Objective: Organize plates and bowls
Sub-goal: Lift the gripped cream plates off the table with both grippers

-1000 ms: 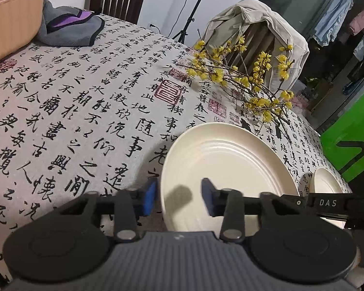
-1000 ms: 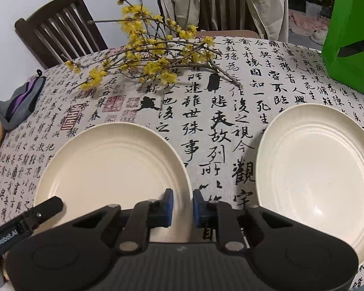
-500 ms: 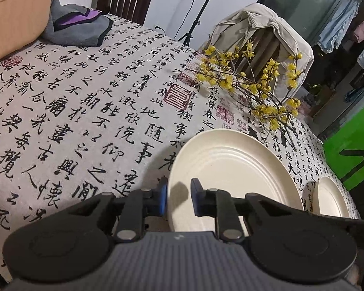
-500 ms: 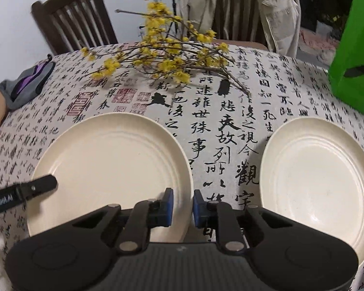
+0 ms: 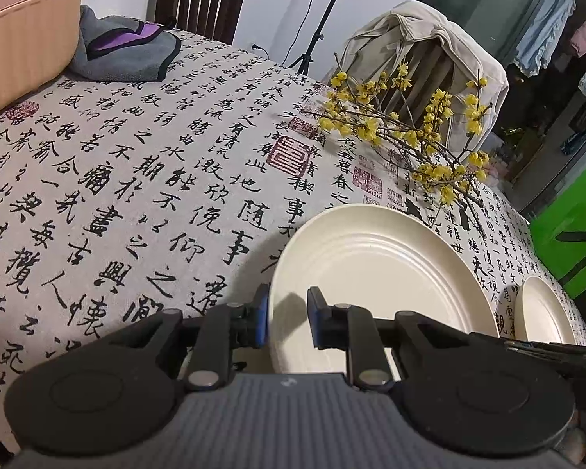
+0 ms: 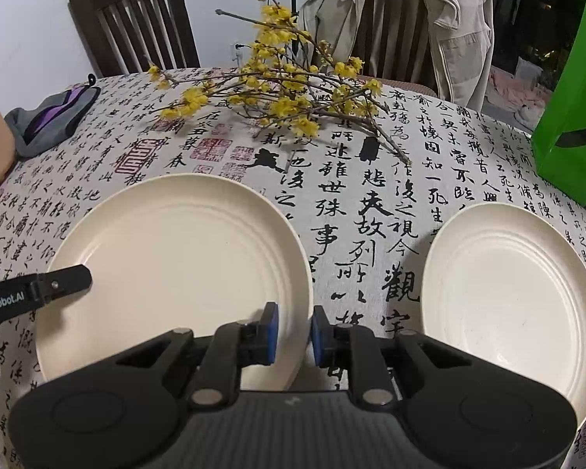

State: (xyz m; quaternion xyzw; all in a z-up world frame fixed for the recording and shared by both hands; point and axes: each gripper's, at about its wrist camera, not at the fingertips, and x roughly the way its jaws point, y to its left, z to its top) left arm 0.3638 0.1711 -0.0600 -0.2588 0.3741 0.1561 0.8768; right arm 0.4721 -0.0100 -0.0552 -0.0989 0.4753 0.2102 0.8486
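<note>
At the near edge of the table, both hand-held grippers pinch the left plate: left one on its left rim, right one on its right rim. The right plate lies apart, so stacking seems barely begun. No bowls show. Only the right view shows both plates whole.
</note>
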